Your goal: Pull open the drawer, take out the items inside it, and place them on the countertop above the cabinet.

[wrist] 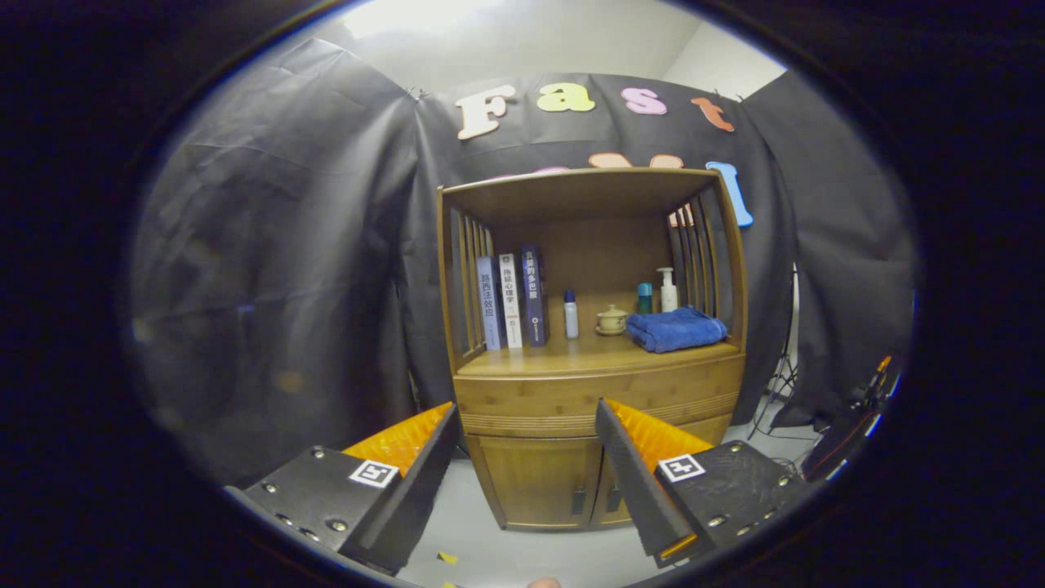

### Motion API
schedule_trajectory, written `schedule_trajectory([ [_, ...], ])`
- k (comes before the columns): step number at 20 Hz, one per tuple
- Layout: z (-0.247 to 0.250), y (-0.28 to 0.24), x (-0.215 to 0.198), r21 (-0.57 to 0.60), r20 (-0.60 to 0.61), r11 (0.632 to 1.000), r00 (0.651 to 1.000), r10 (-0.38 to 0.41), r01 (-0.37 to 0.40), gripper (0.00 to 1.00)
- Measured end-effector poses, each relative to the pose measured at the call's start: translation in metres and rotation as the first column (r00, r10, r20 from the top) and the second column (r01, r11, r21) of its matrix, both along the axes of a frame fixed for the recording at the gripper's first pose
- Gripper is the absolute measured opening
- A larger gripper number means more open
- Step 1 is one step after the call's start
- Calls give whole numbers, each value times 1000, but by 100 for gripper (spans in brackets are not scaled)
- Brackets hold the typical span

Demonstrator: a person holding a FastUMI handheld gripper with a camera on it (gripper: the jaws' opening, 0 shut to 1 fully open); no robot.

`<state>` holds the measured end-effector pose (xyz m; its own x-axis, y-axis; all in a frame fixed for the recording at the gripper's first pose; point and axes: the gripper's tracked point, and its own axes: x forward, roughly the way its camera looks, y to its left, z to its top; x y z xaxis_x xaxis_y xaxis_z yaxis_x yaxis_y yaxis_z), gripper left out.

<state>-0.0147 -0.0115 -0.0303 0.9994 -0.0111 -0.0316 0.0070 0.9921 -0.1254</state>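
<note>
- Presently, the gripper [526, 457] stands wide open and empty, its two fingers [408, 441] spread well apart and touching nothing.
- A wooden cabinet [592, 359] stands ahead of the fingers, against the booth's cloth wall.
- Drawer [596, 396]: a shut front band just under the countertop [588, 351], above two lower doors [547, 482]. It shows between and beyond the fingertips, well apart from them.
- No knob or pull can be made out on the drawer front; a grooved strip runs along its lower edge. Where to take hold cannot be told for certain; by judgement, the lower lip is the likeliest purchase.
- Handling, by judgement: the front is stiff wood, likely smooth, so a finger may slip; a straight, level pull is advised.
- Contents are hidden; weight and fragility unknown.
- The countertop already carries books [513, 300], a small bottle [571, 314], a lidded cup [611, 320], a pump bottle [668, 290] and a folded blue towel [676, 328]. Bare space lies along its front edge.
</note>
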Motion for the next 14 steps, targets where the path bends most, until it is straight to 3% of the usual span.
schedule_trajectory([
  [8,1,-24,24,-68,59,997,997,-40,44,100],
  [14,-36,-61,88,-129,32,990,998,-54,58,100],
])
